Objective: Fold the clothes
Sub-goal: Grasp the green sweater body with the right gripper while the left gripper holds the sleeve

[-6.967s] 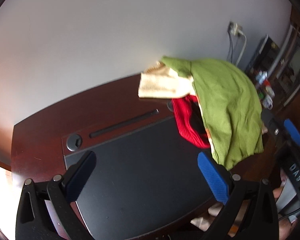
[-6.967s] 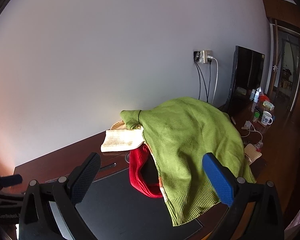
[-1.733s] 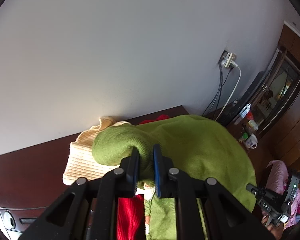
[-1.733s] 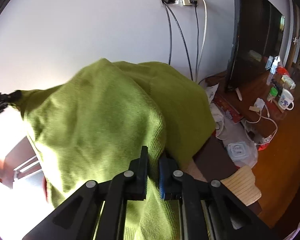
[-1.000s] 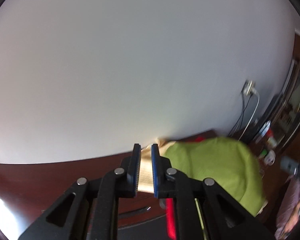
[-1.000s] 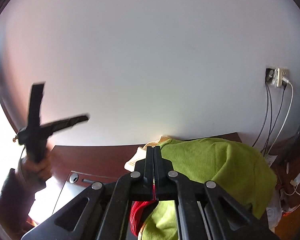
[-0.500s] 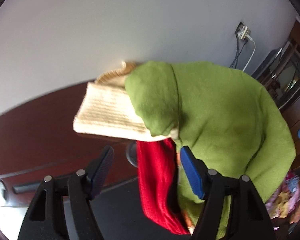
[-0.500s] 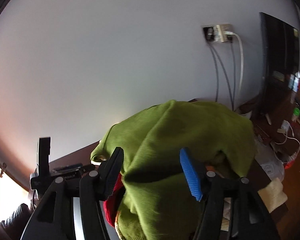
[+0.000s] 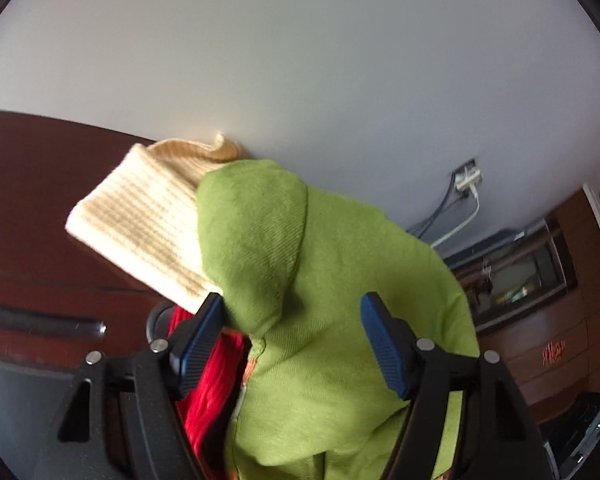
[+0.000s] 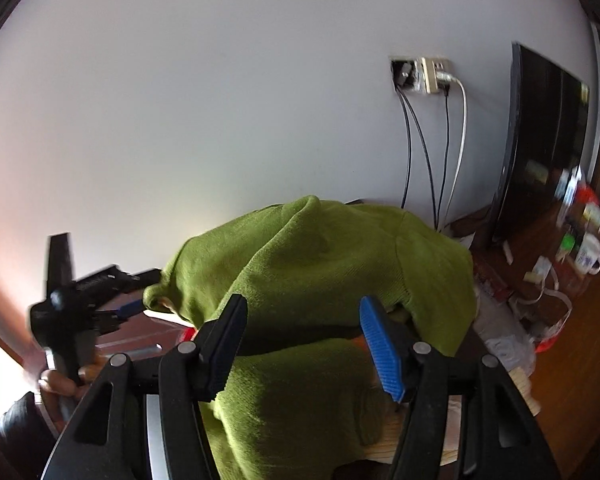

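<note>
Presently both tools stand apart, gripping nothing: left tool (image 9: 290, 338) and right tool (image 10: 300, 342) poised over the green sweater (image 10: 320, 264), heaped on the desk (image 9: 28, 184).

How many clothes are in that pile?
3 show. The green sweater lies on top, the cream knit sticks out at its left, and the red knit is underneath. More may be hidden below.

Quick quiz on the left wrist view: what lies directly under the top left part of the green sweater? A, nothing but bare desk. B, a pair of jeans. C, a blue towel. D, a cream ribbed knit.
D: the cream ribbed knit sticks out from beneath the green sweater, beyond the open left gripper.
</note>
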`<state>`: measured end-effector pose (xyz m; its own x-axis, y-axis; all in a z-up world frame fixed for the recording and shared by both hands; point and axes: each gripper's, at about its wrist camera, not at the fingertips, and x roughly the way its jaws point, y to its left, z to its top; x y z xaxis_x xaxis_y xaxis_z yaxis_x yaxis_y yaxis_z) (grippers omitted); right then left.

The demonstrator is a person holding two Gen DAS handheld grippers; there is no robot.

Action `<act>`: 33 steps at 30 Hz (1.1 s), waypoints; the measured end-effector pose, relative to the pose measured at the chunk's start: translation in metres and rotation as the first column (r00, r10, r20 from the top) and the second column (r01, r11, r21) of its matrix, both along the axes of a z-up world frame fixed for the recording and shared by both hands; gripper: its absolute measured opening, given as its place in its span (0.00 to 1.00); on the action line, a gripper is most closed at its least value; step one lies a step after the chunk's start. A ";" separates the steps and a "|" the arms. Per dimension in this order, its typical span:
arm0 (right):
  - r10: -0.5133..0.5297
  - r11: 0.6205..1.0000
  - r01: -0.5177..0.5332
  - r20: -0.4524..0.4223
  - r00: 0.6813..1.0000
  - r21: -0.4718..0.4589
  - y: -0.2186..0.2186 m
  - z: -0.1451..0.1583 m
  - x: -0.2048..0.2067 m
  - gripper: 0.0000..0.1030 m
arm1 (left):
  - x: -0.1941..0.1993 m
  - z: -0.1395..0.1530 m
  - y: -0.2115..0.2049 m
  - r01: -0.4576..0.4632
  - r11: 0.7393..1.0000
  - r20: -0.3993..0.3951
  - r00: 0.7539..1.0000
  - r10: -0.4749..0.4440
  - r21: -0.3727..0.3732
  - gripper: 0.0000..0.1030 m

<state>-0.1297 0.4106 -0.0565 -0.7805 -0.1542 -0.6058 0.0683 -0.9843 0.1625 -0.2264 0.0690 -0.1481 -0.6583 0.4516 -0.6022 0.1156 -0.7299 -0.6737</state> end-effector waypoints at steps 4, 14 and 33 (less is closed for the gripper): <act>0.008 1.000 -0.008 -0.010 1.000 0.015 0.001 0.004 0.000 0.60 | 0.024 0.002 0.011 0.039 0.999 -0.015 0.999 -0.038 0.038 0.68; 0.028 0.998 -0.030 0.020 0.999 0.060 -0.003 0.001 0.001 0.60 | -0.003 -0.015 0.011 -0.020 0.990 -0.047 0.999 0.027 0.139 0.68; -0.078 0.993 0.085 0.081 0.994 -0.087 0.042 -0.022 0.008 0.60 | -0.085 -0.005 -0.001 -0.123 0.982 -0.090 0.986 0.137 0.144 0.63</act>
